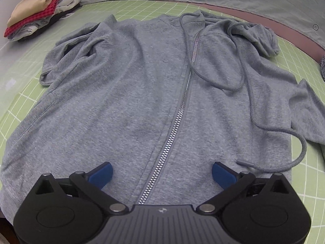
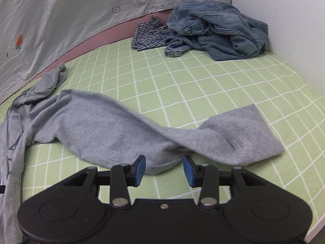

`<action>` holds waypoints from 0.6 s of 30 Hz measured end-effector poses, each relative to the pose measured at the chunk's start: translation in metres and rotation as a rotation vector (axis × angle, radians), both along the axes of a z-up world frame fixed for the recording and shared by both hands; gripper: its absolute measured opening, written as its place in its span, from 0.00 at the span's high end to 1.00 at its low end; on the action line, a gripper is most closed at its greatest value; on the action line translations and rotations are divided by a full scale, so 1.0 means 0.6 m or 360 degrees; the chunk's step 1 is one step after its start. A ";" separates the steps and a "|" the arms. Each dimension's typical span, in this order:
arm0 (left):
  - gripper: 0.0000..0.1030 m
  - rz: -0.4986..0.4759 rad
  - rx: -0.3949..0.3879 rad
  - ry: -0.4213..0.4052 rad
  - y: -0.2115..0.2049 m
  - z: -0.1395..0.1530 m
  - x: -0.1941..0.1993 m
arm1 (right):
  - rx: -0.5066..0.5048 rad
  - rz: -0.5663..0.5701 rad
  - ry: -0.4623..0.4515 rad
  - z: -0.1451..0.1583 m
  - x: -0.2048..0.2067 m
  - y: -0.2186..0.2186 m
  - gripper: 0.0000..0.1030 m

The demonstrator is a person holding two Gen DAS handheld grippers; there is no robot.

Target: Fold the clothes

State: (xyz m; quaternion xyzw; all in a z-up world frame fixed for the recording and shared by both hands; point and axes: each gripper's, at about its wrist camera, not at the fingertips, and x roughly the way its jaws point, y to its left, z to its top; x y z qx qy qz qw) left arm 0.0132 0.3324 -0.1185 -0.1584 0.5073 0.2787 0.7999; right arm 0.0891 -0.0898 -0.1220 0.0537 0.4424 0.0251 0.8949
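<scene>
A grey zip-up hoodie (image 1: 132, 93) lies spread front-up on the green checked sheet (image 1: 24, 93), zipper (image 1: 182, 105) closed, drawstrings (image 1: 254, 109) loose across its right side. My left gripper (image 1: 162, 175) is open wide above the hoodie's lower hem, straddling the zipper and holding nothing. In the right wrist view the hoodie's right sleeve (image 2: 130, 130) lies stretched out across the sheet, with its cuff (image 2: 243, 130) to the right. My right gripper (image 2: 164, 169) is open and empty, with its fingertips at the near edge of the sleeve.
A stack of folded clothes (image 1: 38, 12) sits at the far left of the bed. A pile of unfolded denim (image 2: 219, 30) and a striped garment (image 2: 150, 34) lies at the far right corner. A grey sheet (image 2: 81, 12) hangs along the back, and a white wall (image 2: 294, 20) bounds the right side.
</scene>
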 end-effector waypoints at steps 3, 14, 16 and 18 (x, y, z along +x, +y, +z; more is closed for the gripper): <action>0.00 0.0011 0.0002 -0.0001 -0.001 -0.001 0.001 | 0.0015 -0.0070 0.0023 -0.008 0.021 -0.029 0.60; 0.00 0.0022 -0.0040 0.0049 0.003 -0.003 0.010 | -0.0032 -0.0164 -0.0103 -0.002 0.151 -0.091 0.55; 0.00 0.0029 -0.0038 0.0045 0.002 -0.003 0.010 | -0.0078 -0.0139 -0.0158 -0.001 0.189 -0.090 0.54; 0.00 0.0036 -0.0035 0.0039 0.002 -0.004 0.009 | -0.0176 -0.0090 -0.0219 -0.002 0.229 -0.083 0.54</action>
